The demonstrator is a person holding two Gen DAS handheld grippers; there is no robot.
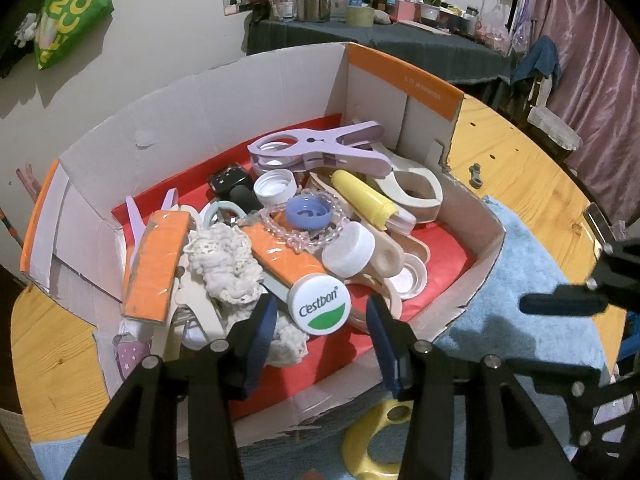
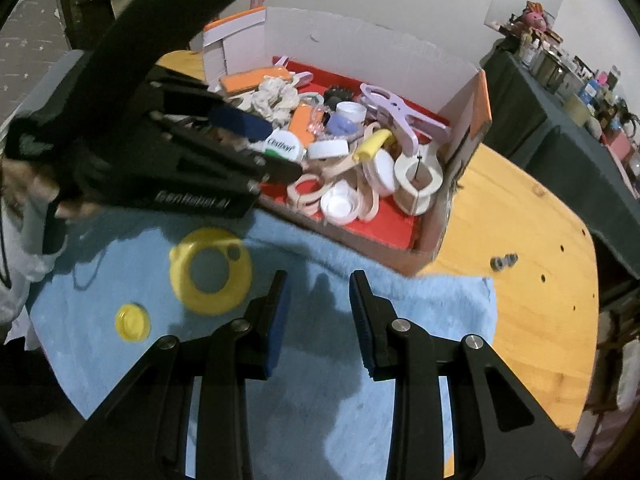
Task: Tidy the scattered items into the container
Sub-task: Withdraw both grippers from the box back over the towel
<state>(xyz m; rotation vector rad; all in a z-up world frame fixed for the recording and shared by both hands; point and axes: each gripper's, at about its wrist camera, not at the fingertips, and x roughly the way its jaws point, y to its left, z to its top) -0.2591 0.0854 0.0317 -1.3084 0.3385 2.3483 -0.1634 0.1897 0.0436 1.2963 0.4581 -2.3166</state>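
Observation:
A cardboard box [image 1: 468, 280] with a red floor holds several items: clips, caps, orange blocks, a lace scrunchie. My left gripper [image 1: 320, 320] is open over the box's near side, and a white Cestbon cap [image 1: 319, 309] lies between its fingers, which stand apart from it. In the right wrist view the left gripper [image 2: 260, 140] hovers over the box [image 2: 432, 240]. My right gripper [image 2: 318, 316] is open and empty above the blue towel [image 2: 320, 400]. A yellow ring [image 2: 211, 271] and a small yellow cap [image 2: 133, 322] lie on the towel, left of the right gripper.
The towel lies on a wooden table [image 2: 520, 272]. A small metal part [image 2: 503, 261] sits on the wood right of the box. A cluttered dark-clothed table [image 1: 380, 36] stands behind. The yellow ring also shows below the left gripper [image 1: 372, 440].

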